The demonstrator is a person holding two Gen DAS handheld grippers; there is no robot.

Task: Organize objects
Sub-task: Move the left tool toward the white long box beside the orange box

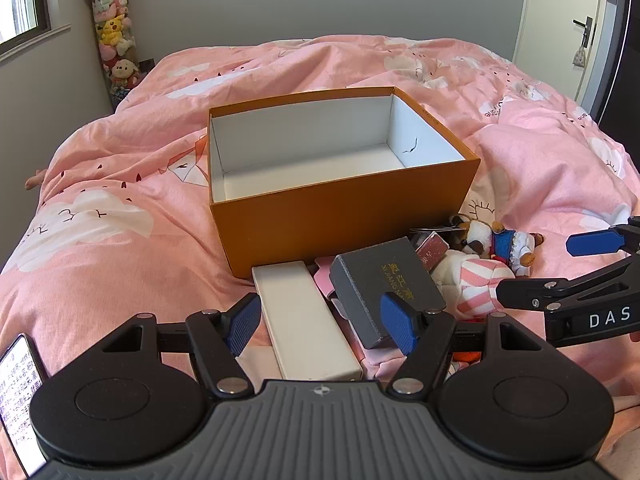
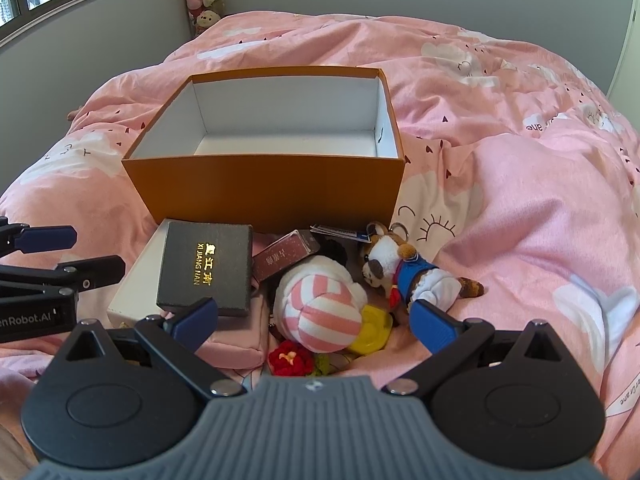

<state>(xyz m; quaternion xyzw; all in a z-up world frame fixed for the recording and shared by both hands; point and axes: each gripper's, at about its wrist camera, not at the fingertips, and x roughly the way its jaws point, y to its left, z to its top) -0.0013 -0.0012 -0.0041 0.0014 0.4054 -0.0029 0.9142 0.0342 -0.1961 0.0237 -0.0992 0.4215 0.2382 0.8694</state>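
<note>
- Orange cardboard box [image 1: 344, 216] sits open on the pink quilt [image 1: 120, 200], white inside, nothing showing in it; everything else piles up against its near wall.
- Left tongs [image 1: 322, 326] are spread wide, blue ribbed pads hovering over a long white box [image 1: 308, 320] and a dark grey box [image 1: 384, 288] with gold lettering, gripping neither.
- Right tongs [image 2: 316, 320] are spread too, straddling a soft pink-and-white striped plush [image 2: 320, 308], not pinching it.
- Only the right view picks up a yellow round piece [image 2: 374, 330] and a red knitted flower [image 2: 290, 362] in front of the plush, nearest the camera, farthest from the orange box.
- The right view also shows the dark grey box lying on top of the white box, and a pink pouch [image 2: 240, 344] under it.
- Both views catch the little fuzzy raccoon doll [image 2: 404, 272] in a blue top, and a small maroon carton [image 2: 286, 254] touching the orange box's near wall.
- Only the left view takes in the tall clear tube of plush toys [image 1: 114, 40] in the corner far behind the orange box, the door [image 1: 576, 32], and a phone screen [image 1: 18, 400].
</note>
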